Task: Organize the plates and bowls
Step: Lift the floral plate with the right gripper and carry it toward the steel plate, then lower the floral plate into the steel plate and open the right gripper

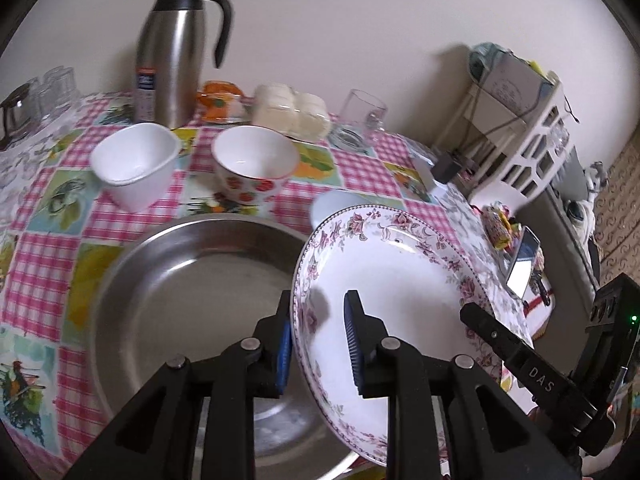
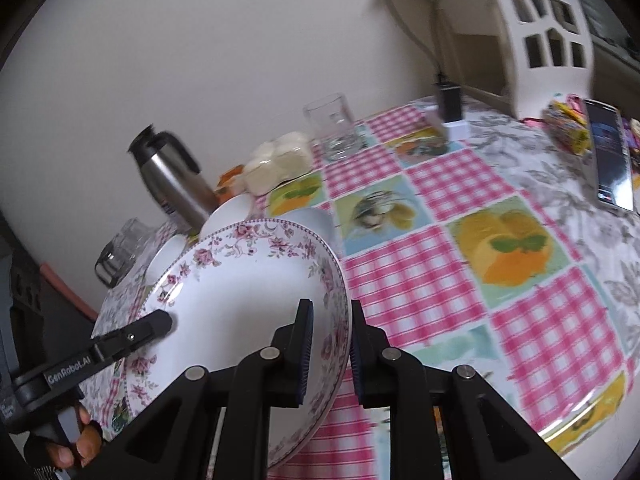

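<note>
At twelve o'clock behind the tilted floral-rimmed white plate [image 1: 400, 276], a small white bowl [image 1: 336, 204] pokes out, mostly hidden; the wide steel basin [image 1: 192, 280] is cut off at six o'clock.

Left wrist view: looks forward and down along its gripper's fingers toward the wall, close over the floral plate [image 1: 400, 280], the steel flask [image 1: 172, 52] far behind and left of that plate. Right wrist view: close at the plate's [image 2: 240, 296] opposite rim, facing the same wall. Shared: plate, flask [image 2: 172, 176], drinking glass [image 1: 362, 114] [image 2: 334, 128], checked tablecloth [image 1: 360, 168] [image 2: 460, 280].
</note>
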`<state>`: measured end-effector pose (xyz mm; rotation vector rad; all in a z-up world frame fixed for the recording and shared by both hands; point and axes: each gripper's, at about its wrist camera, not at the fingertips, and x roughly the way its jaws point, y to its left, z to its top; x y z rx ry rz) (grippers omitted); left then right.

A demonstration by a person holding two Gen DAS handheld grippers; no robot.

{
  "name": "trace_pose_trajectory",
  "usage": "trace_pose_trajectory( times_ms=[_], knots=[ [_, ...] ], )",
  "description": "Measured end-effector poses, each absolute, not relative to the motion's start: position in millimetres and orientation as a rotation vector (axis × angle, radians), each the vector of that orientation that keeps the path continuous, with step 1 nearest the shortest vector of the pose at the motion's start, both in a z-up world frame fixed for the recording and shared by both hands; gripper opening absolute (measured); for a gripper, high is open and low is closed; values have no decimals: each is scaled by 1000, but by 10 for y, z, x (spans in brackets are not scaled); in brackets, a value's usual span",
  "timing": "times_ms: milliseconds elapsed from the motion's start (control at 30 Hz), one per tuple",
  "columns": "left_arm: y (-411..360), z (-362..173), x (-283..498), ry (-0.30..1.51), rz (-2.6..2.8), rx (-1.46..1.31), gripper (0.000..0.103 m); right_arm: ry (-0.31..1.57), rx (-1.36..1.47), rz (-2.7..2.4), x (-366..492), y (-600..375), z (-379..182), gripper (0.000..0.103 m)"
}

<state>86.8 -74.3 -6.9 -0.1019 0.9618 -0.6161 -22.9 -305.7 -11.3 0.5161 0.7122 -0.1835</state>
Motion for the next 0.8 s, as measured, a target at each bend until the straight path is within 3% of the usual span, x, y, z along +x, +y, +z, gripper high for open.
trace_pose_trajectory(
  times_ms=[467, 800],
  knots=[
    [-3, -234, 1172, 1015, -495, -237, 23, 776, 454, -80, 205, -2400, -193, 20],
    [115, -450, 1312, 1077, -434, -238, 23, 851, 429, -60, 468, -2224, -425, 20]
  ],
)
